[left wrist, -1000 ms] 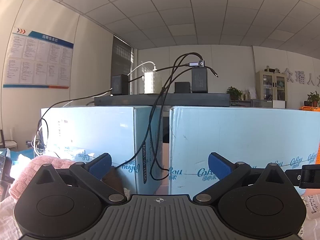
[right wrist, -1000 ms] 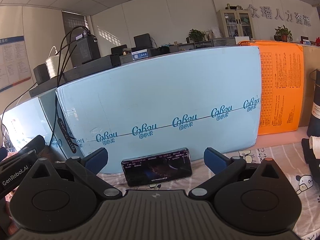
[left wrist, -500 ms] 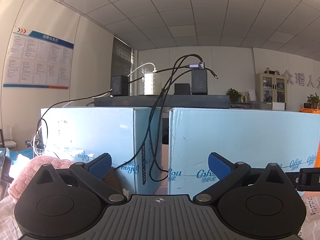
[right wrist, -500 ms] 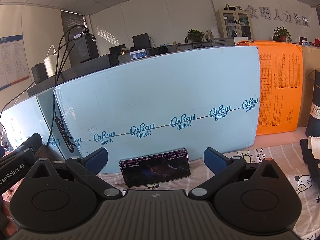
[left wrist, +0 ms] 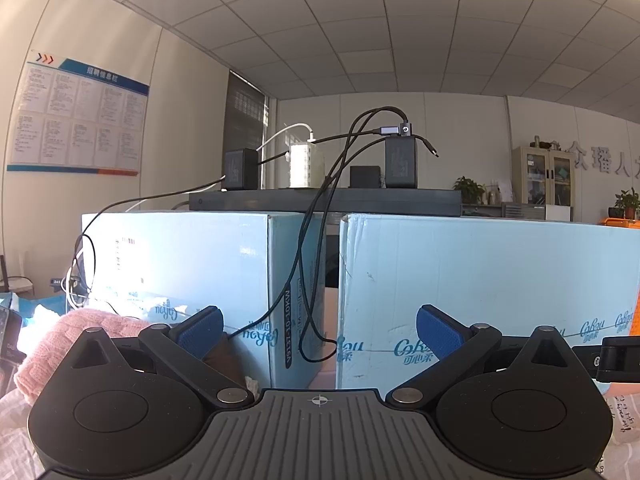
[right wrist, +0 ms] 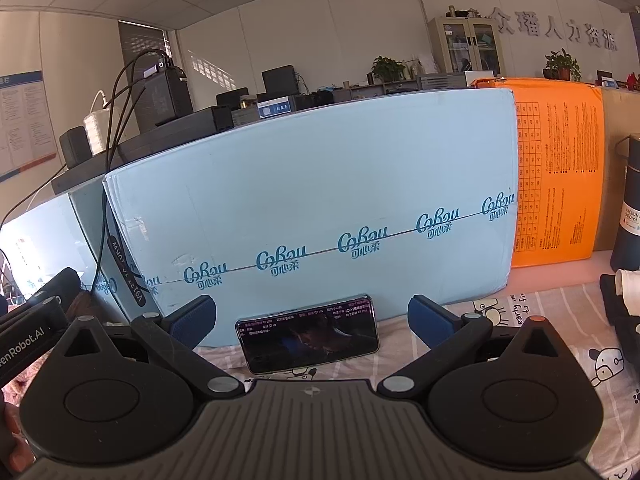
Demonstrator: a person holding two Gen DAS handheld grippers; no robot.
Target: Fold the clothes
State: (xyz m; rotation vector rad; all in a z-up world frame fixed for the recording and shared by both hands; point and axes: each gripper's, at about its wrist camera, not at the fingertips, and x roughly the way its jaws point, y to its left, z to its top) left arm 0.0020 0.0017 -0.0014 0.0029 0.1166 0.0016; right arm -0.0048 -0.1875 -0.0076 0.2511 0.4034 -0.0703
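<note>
A pink knitted garment (left wrist: 60, 336) lies bunched at the lower left of the left wrist view, left of my left gripper (left wrist: 320, 330). The left gripper is open and empty, its blue pads wide apart, pointing at light blue cartons. My right gripper (right wrist: 312, 316) is open and empty above a cartoon-print bedsheet (right wrist: 560, 320). The left gripper's body (right wrist: 32, 320) shows at the right wrist view's left edge. No garment lies between either pair of fingers.
Light blue cartons (right wrist: 320, 200) stand close ahead, with an orange carton (right wrist: 556, 176) to the right. A phone (right wrist: 308, 334) with a lit screen leans against the blue carton. Chargers and hanging cables (left wrist: 320, 240) sit on top. A dark flask (right wrist: 630, 208) stands at far right.
Both views have tilted slightly upward; the cartons and phone sit a little lower in frame. Both grippers stay open and empty.
</note>
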